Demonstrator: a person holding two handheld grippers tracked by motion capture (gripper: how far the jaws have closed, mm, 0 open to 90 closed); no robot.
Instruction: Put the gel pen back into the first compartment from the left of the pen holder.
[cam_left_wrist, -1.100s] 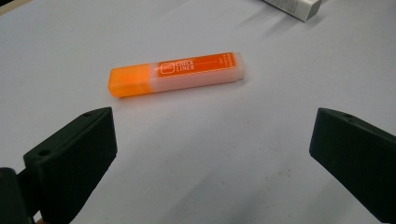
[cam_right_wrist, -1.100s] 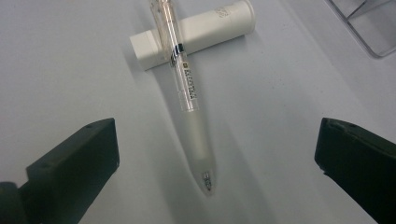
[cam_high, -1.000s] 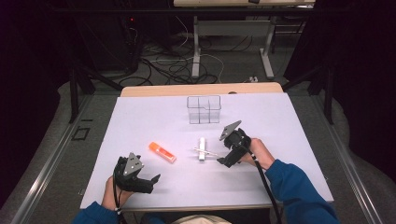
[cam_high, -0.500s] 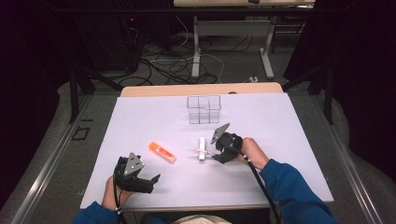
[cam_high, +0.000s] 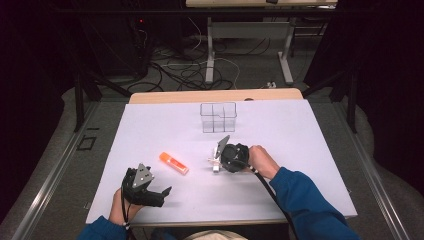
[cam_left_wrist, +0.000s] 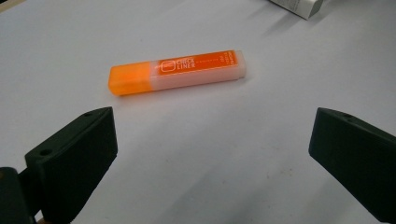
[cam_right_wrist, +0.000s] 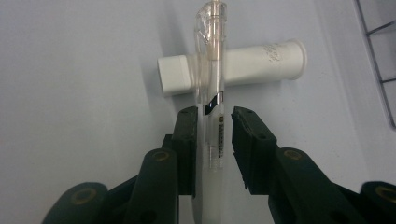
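A clear pen (cam_right_wrist: 214, 56) lies crossed over a white tube (cam_right_wrist: 261, 58) on the white table top. My right gripper (cam_right_wrist: 215, 116) straddles the pen's barrel. Its jaws have just been closing; the left pad sits against the pen and a thin gap remains at the right pad, so it is open. In the high view this gripper (cam_high: 217, 160) is at mid-table over the pen and tube (cam_high: 215, 164). An orange highlighter (cam_left_wrist: 177, 72) lies flat ahead of my left gripper (cam_left_wrist: 212, 154), which is open and empty. From above, the highlighter (cam_high: 174, 163) lies beyond the left gripper (cam_high: 161, 192).
A clear, divided plastic box (cam_high: 218, 117) stands toward the far side of the white table top (cam_high: 150, 130). Beyond the table's far edge are cables and table legs on the floor. The person's blue sleeves come in from the near edge.
The right gripper has moved left to the pen and tube and its jaws have narrowed around the pen. The left gripper and the highlighter have stayed put.
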